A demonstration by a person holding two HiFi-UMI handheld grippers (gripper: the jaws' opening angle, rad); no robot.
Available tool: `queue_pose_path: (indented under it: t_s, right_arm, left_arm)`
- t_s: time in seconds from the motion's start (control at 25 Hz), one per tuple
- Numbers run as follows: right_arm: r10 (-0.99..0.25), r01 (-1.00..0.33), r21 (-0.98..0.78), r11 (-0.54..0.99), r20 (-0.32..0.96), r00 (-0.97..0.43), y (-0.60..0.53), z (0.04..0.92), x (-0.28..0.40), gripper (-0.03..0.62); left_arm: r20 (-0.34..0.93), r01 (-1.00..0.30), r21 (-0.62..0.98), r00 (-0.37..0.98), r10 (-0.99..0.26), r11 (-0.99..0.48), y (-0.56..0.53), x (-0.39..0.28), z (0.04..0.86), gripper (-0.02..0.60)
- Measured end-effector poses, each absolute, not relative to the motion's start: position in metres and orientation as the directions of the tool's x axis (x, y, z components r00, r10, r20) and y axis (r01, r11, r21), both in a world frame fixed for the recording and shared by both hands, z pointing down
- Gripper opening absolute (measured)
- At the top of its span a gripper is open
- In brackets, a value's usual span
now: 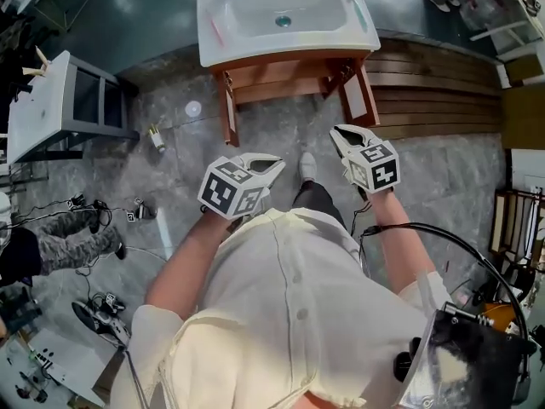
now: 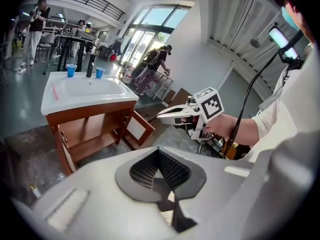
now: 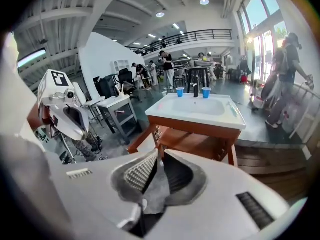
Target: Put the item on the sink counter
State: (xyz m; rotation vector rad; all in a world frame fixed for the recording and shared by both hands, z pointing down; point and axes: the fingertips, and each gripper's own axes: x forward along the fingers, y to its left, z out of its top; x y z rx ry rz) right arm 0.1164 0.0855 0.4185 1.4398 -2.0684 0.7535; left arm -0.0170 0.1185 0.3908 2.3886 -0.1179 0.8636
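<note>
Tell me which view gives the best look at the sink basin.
The head view: it looks straight down into the sink basin, showing the whole bowl and its drain. The left gripper view and the right gripper view catch the sink basin only at a shallow slant.

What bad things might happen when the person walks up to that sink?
1. A cabinet door under the sink counter hangs open, so a leg might bump it.
2. Two blue cups stand at the back of the counter, and a careless reach might tip them.
3. Cables lie on the floor at the left, so a step that way might mean a trip.
</note>
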Motion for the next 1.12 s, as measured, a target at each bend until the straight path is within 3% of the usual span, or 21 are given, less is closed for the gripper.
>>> queue_pose_path:
  t_s: [0.64, 0.72, 1.12]
  right_arm:
    - [-0.715, -0.980, 0.001, 0.201, 0.683, -0.146, -0.176, 0.453, 0.374, 0.017]
    - [-0.711, -0.981, 0.006, 0.191, 0.690, -0.135, -0.199, 0.466, 0.396, 0.068]
    - [-0.675, -0.991, 0.028, 0.128, 0.735, -0.067, -0.274, 0.520, 0.451, 0.069]
  left_arm:
    - [0.653, -0.453, 0.487, 0.756, -0.033, -0.747, -0.026, 0.114, 0.392, 0.005]
    - [0.657, -0.474, 0.485, 0.752, -0.052, -0.735, -0.036, 0.123, 0.392, 0.005]
    - [0.695, -0.574, 0.461, 0.708, -0.127, -0.677, -0.069, 0.124, 0.400, 0.005]
